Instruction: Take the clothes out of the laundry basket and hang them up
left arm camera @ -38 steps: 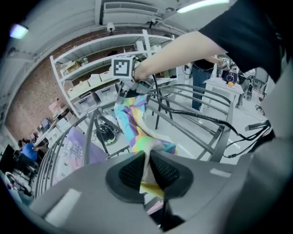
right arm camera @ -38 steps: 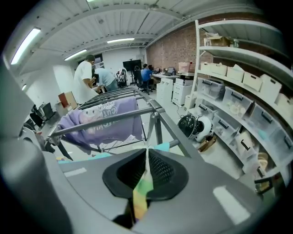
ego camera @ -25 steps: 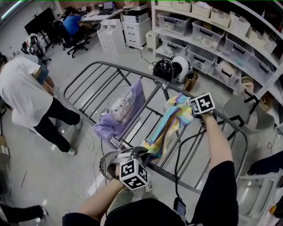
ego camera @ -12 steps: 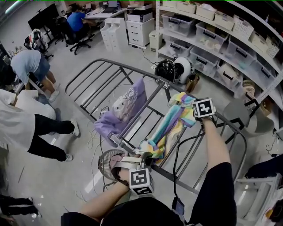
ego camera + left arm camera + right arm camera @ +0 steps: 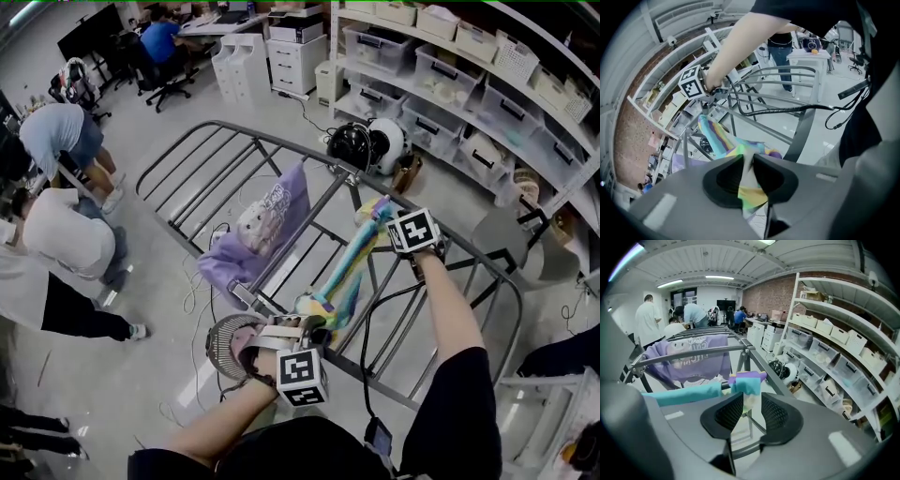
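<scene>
A rainbow-striped garment (image 5: pixel 342 281) is stretched in a narrow band along the grey drying rack (image 5: pixel 234 131). My left gripper (image 5: pixel 309 330) is shut on its lower end, and the striped cloth (image 5: pixel 717 138) is pinched between the pads (image 5: pixel 749 164). My right gripper (image 5: pixel 389 220) is at the upper end. Its jaws (image 5: pixel 749 401) have just been opening and stand apart, with the cloth's folded tip (image 5: pixel 746 383) still between them over a rack bar (image 5: pixel 693 352). A purple garment (image 5: pixel 267 220) hangs on the rack. The round laundry basket (image 5: pixel 220 342) sits on the floor below my left gripper.
Shelves with storage bins (image 5: pixel 450 56) line the right wall. A black and a white rounded appliance (image 5: pixel 366 145) sit on the floor behind the rack. Two people (image 5: pixel 66 141) stand or crouch at the left. A black cable (image 5: pixel 370 328) hangs along my right arm.
The rainbow garment has been drawn from a loose bunch into a taut narrow band. My right gripper has moved left and down to the rack bar. The people at the left have shifted.
</scene>
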A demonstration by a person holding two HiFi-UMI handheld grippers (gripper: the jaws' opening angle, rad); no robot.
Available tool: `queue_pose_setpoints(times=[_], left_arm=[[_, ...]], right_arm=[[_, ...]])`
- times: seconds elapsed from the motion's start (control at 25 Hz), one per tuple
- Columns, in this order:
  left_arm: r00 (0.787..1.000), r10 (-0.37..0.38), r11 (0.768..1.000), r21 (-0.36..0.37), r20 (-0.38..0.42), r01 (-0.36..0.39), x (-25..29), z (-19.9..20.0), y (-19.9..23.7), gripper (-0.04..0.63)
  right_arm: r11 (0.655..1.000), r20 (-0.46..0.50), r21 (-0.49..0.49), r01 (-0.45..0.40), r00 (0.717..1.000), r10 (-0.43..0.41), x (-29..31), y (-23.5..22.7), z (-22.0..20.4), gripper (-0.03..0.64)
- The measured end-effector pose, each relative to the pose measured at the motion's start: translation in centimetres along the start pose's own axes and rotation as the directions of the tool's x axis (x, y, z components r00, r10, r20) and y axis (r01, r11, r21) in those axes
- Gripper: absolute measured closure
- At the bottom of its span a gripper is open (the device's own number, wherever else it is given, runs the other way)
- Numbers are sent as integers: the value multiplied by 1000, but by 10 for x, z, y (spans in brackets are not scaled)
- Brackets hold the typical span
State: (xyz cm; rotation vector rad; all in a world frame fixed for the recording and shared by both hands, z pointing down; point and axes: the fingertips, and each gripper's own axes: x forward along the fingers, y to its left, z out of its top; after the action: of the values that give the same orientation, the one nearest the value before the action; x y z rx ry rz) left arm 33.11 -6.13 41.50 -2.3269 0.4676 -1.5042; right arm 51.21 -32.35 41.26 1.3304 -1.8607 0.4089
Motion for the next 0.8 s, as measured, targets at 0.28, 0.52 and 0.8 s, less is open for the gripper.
queue_pose_setpoints(times=[0.28, 0.52, 0.8], left_arm=[[999, 7, 999, -39, 46, -5, -7, 5, 4, 498], [995, 45, 992, -120, 91, -34, -24, -3, 22, 428], [979, 62, 983, -179, 195, -27, -51, -16, 24, 419]], right_arm=[[999, 52, 23, -25, 998, 24, -15, 10, 2, 508], [993, 124, 108, -52, 992, 39, -43, 20, -5, 508], [966, 276, 254, -47, 961, -26, -110, 43, -14, 508]])
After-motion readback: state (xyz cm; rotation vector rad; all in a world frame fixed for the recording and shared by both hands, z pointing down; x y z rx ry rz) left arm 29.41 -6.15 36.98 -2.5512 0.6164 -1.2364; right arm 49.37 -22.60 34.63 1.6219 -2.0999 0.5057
